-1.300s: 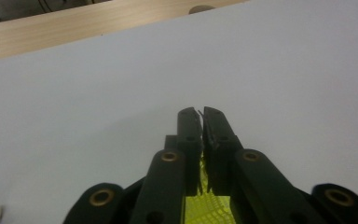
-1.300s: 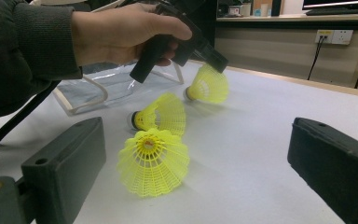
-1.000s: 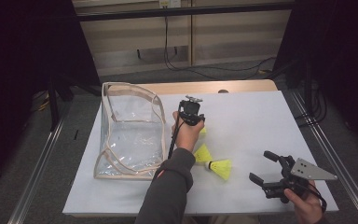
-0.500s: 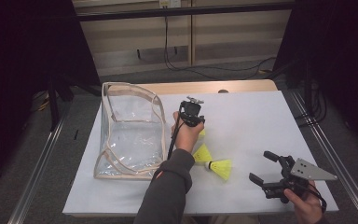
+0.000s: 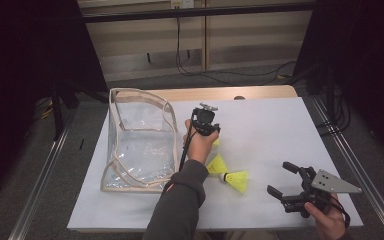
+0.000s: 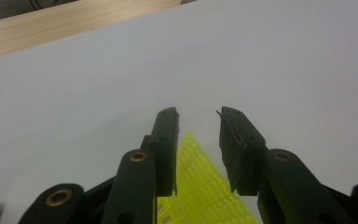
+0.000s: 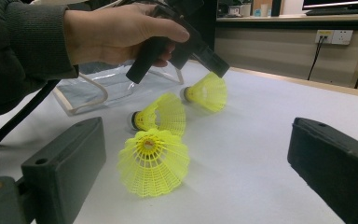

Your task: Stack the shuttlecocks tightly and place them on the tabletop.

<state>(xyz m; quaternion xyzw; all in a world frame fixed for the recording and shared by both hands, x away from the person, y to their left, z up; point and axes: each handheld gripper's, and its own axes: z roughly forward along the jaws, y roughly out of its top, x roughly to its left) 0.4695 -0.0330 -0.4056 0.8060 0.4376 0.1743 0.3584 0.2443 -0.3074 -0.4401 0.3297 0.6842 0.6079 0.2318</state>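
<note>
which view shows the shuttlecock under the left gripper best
The right gripper view: that shuttlecock shows whole beneath the left gripper. The left gripper view catches only its yellow skirt between the open fingers; the high view shows a sliver.

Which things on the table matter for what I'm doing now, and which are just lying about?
In the job:
left hand-held gripper
far shuttlecock under its open jaws
two near shuttlecocks
clear bag

Lying about:
right hand-held gripper, open, idle
wooden board

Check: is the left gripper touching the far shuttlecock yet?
Cannot tell. In the left gripper view the left gripper stands open with the shuttlecock skirt between the jaws; a gap shows at the right jaw, but the left jaw overlaps the skirt.
</note>
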